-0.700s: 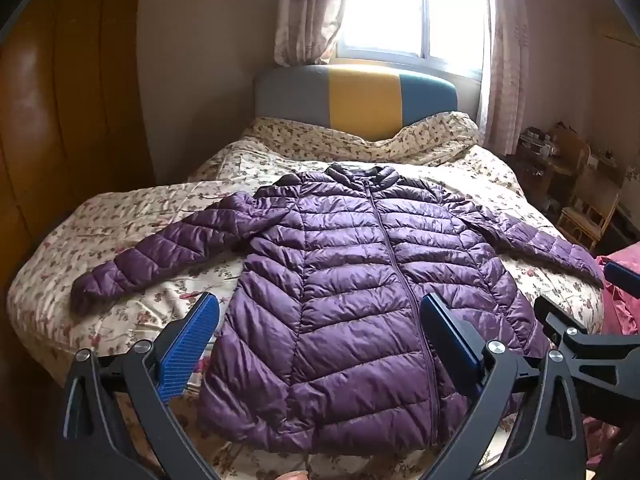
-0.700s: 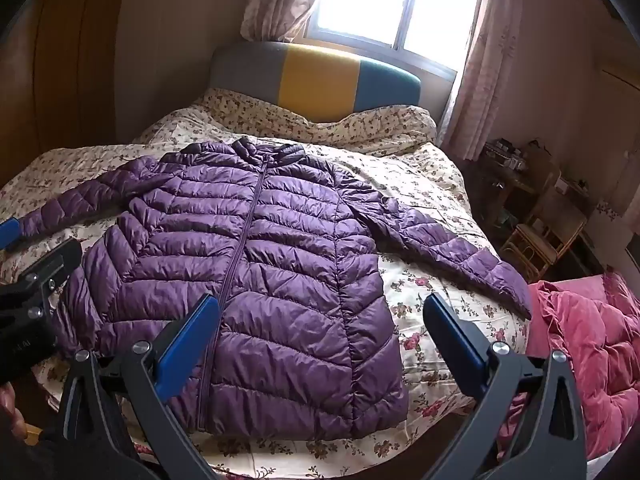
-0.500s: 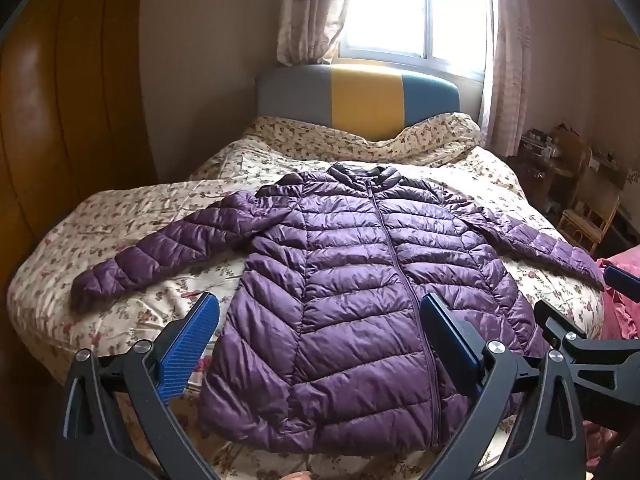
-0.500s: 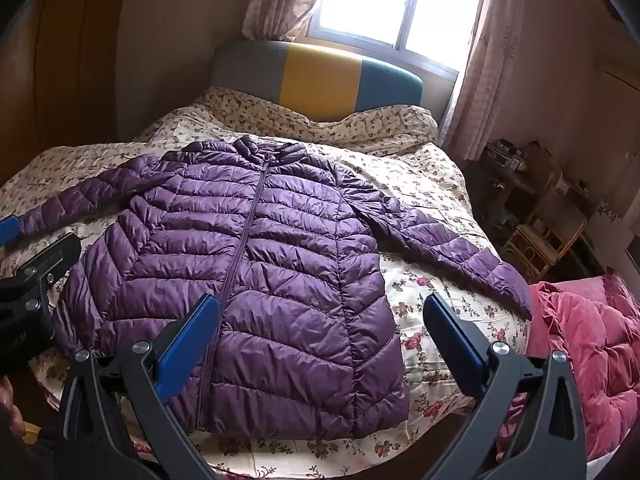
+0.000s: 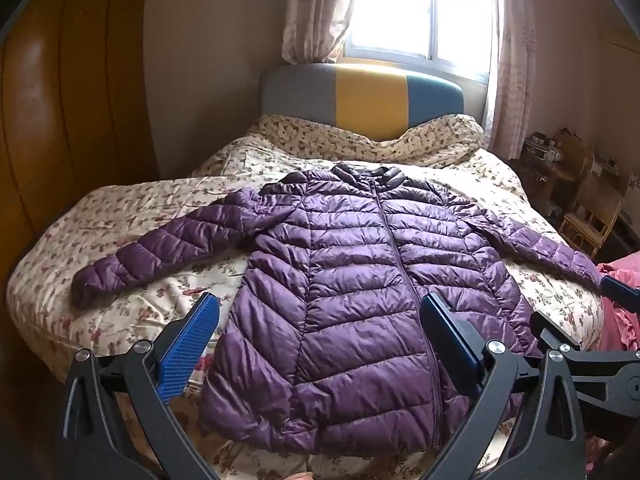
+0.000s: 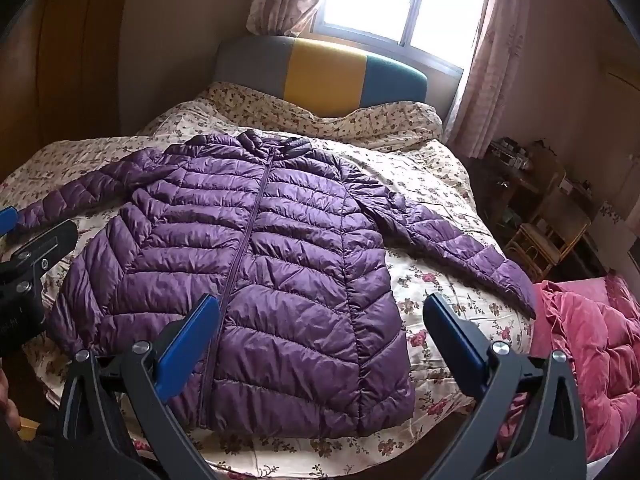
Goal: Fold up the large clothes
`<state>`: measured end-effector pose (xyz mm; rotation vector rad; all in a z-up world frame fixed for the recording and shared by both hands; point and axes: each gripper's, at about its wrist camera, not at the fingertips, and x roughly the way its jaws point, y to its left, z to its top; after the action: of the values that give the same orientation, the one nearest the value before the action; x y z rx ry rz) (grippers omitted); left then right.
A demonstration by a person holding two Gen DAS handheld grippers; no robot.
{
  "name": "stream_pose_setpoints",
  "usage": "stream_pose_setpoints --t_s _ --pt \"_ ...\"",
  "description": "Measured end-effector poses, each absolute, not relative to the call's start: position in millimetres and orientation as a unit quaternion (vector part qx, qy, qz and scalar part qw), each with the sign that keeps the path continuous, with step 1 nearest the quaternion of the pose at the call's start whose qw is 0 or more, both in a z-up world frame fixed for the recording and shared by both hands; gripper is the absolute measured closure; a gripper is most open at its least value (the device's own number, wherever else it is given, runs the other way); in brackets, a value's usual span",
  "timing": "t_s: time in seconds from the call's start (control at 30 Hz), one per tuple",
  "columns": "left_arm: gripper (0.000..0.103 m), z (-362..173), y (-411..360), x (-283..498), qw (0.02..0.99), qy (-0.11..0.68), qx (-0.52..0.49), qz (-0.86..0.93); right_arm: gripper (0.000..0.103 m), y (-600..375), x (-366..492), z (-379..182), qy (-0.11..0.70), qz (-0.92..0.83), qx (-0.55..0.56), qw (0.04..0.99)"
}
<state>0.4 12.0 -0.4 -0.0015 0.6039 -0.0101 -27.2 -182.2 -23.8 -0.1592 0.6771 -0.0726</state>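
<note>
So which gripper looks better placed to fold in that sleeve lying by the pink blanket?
Probably the right gripper: open, and that sleeve of the purple jacket lies on its side. The left gripper faces the other sleeve.

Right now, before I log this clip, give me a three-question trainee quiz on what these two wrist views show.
1. True or false: the purple puffer jacket lies front up, zipped, with both sleeves spread out on the floral bedspread.
2. Multiple choice: the left gripper and right gripper are A) both open and holding nothing, B) both shut on a sleeve, C) one open, one shut on the hem.
3. Fill in: the pink quilt lies beside the jacket's ____ sleeve, as seen in the right wrist view.

Key: 1 true; 2 A; 3 right-hand.
</note>
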Motion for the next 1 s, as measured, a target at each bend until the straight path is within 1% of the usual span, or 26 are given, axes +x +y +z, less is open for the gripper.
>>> stream_pose_setpoints --t_s 1.0 --pt "0.003 -9.2 12.0 2.0 0.953 0.302 -0.008 0.0 0.002 -183.0 -19.3 -33.7 0.348 -0.033 -0.08 0.934"
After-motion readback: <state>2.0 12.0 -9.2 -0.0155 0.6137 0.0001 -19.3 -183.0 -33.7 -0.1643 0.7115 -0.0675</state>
